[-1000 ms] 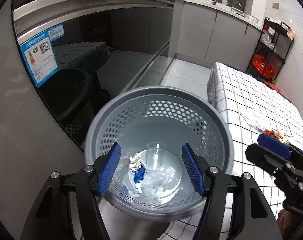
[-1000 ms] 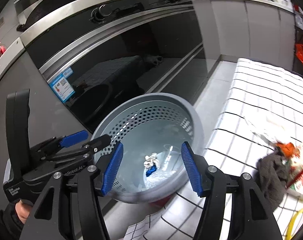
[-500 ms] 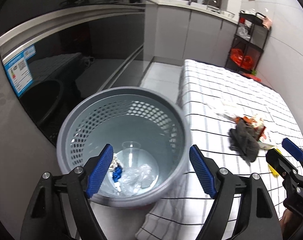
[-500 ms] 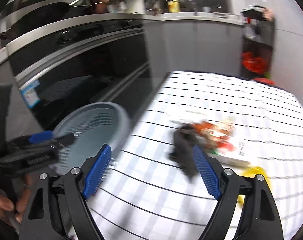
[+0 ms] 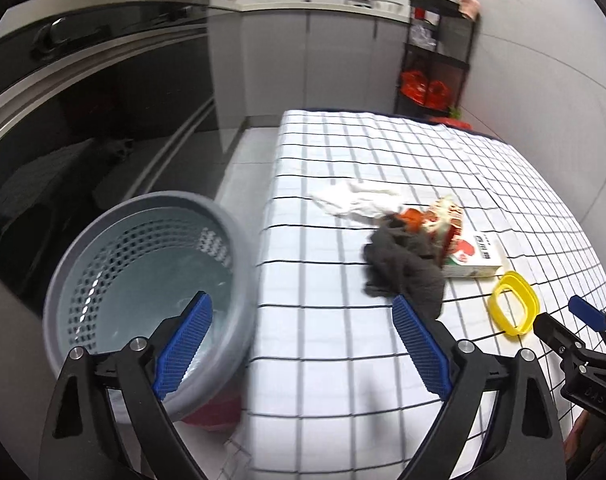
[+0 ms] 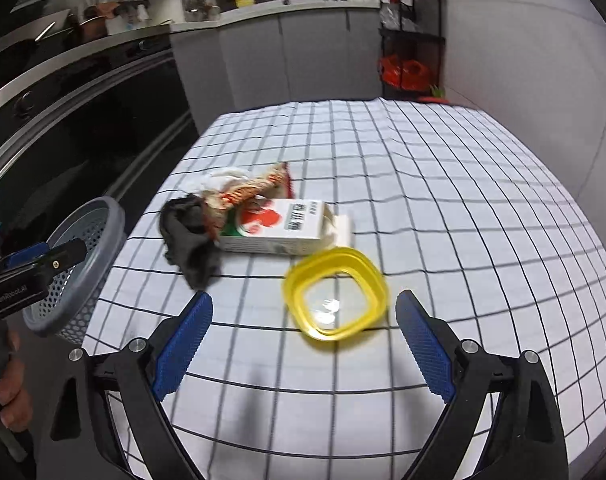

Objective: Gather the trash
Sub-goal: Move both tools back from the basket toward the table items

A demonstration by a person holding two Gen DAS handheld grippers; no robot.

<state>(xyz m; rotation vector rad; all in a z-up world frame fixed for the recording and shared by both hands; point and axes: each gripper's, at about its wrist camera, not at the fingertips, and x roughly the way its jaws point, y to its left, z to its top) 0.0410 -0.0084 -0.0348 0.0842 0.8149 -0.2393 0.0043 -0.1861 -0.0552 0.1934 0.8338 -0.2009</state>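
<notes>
A grey perforated bin [image 5: 143, 280] [image 6: 79, 276] stands on the floor at the left edge of the checked table [image 5: 383, 152] [image 6: 443, 184]. On the cloth lie a dark grey rag [image 5: 403, 264] [image 6: 187, 236], a white-and-red carton [image 5: 471, 258] [image 6: 287, 226], a crumpled orange wrapper [image 5: 431, 216] [image 6: 255, 188], a white tissue [image 5: 355, 200] and a yellow lid ring [image 5: 513, 304] [image 6: 337, 294]. My left gripper [image 5: 303, 344] hovers over the bin's rim and the table edge, jaws opening, nothing between them. My right gripper [image 6: 305, 346] hangs just short of the yellow ring, jaws opening, empty.
A black glass oven front [image 5: 83, 120] runs along the left. Grey cabinets with a counter [image 6: 295, 48] stand behind the table, and a black shelf rack [image 5: 435, 52] holds red bags at the back right. A hand [image 6: 3, 392] holds the left gripper's handle.
Both grippers swung right, away from above the bin toward the table, and their jaws spread wider. The bin slid to the left of both views; the table trash came into view.
</notes>
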